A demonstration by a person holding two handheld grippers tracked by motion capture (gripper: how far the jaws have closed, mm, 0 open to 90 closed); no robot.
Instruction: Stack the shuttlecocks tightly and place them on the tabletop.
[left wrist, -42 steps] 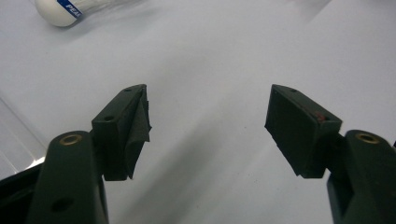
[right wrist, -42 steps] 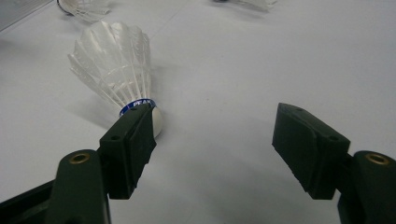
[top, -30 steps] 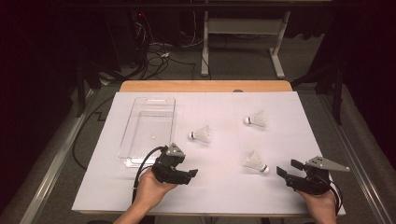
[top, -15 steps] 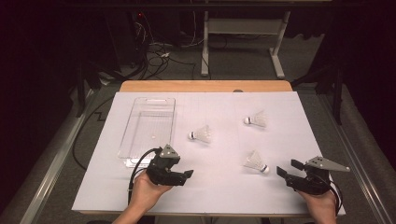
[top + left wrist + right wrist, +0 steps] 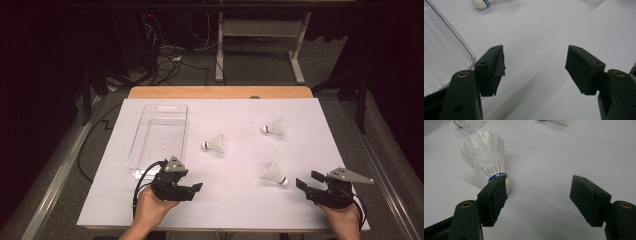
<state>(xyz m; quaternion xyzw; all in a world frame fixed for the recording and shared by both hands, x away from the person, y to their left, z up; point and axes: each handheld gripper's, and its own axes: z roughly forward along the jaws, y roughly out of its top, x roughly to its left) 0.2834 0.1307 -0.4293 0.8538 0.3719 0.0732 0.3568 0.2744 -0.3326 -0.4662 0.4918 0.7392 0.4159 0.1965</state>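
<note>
White feathered shuttlecock [image 5: 274,173] lies on its side near the white sheet's [image 5: 230,200] front right in the high view, cork toward the wide-jawed right gripper [image 5: 306,184]. Left gripper [image 5: 195,187], drawn back from the clear plastic tray [image 5: 160,135], gapes too. In the right gripper view, the shuttlecock [image 5: 486,157] is beside one jaw, bare sheet around.

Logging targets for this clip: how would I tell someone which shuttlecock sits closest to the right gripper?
Start at the white sheet covering the table and go to its near right corner, where the right gripper sits with its jaws open. The shuttlecock lies just beyond it. Of the three, it is the only one whose cork tip points toward the person's side.
</note>
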